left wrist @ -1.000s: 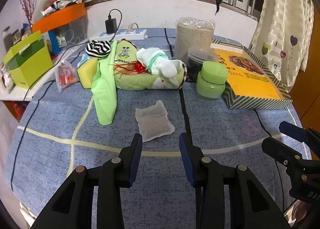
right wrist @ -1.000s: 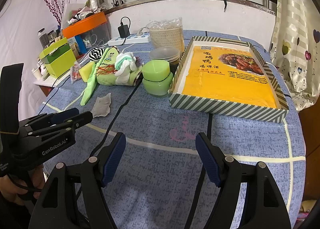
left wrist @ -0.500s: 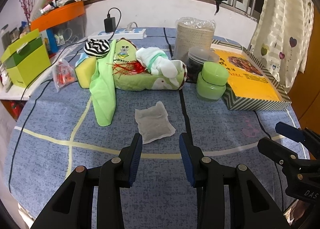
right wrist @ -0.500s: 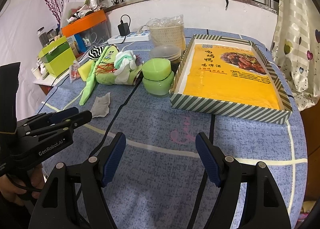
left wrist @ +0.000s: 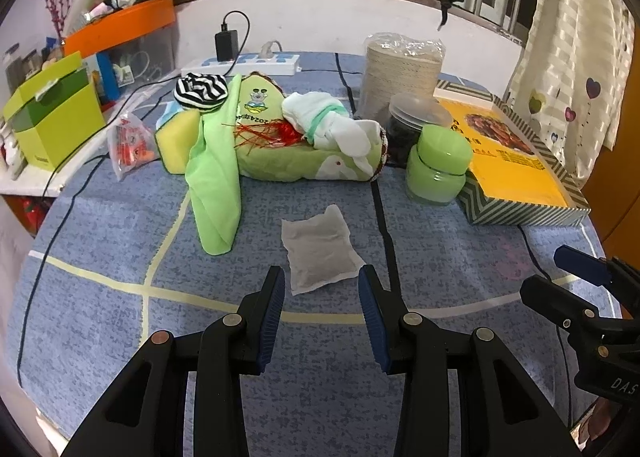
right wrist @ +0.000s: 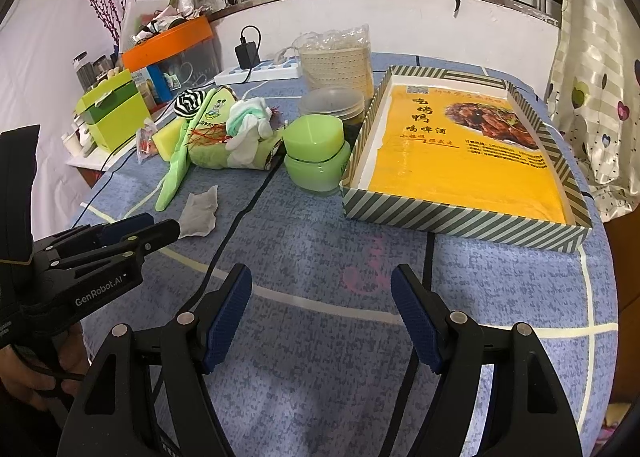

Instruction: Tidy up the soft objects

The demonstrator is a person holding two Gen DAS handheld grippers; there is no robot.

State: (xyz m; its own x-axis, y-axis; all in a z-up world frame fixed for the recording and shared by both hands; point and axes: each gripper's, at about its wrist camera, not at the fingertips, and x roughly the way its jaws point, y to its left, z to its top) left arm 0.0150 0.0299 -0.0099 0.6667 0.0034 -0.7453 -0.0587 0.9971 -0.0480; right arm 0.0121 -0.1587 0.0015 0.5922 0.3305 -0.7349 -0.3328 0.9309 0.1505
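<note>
A flat grey-white pouch (left wrist: 319, 253) lies on the blue tablecloth just ahead of my left gripper (left wrist: 321, 289), which is open and empty; the pouch also shows in the right wrist view (right wrist: 199, 211). Behind it lie a green cloth (left wrist: 216, 185), a green pillow (left wrist: 304, 161) with white socks (left wrist: 328, 127) and red threads on it, a yellow sponge (left wrist: 176, 143) and a striped black-and-white ball (left wrist: 201, 91). My right gripper (right wrist: 321, 295) is open and empty over bare cloth, in front of the striped box with a yellow bottom (right wrist: 464, 161).
A green jar (left wrist: 438, 165), a clear tub (left wrist: 416, 117) and a wrapped roll of mats (left wrist: 400, 69) stand at the right of the pile. A power strip (left wrist: 240, 63), cables, a snack bag (left wrist: 130, 143) and a green box (left wrist: 52, 121) are at the left and back.
My left gripper has edged forward toward the pouch. The right gripper has barely moved. Both stay open.
</note>
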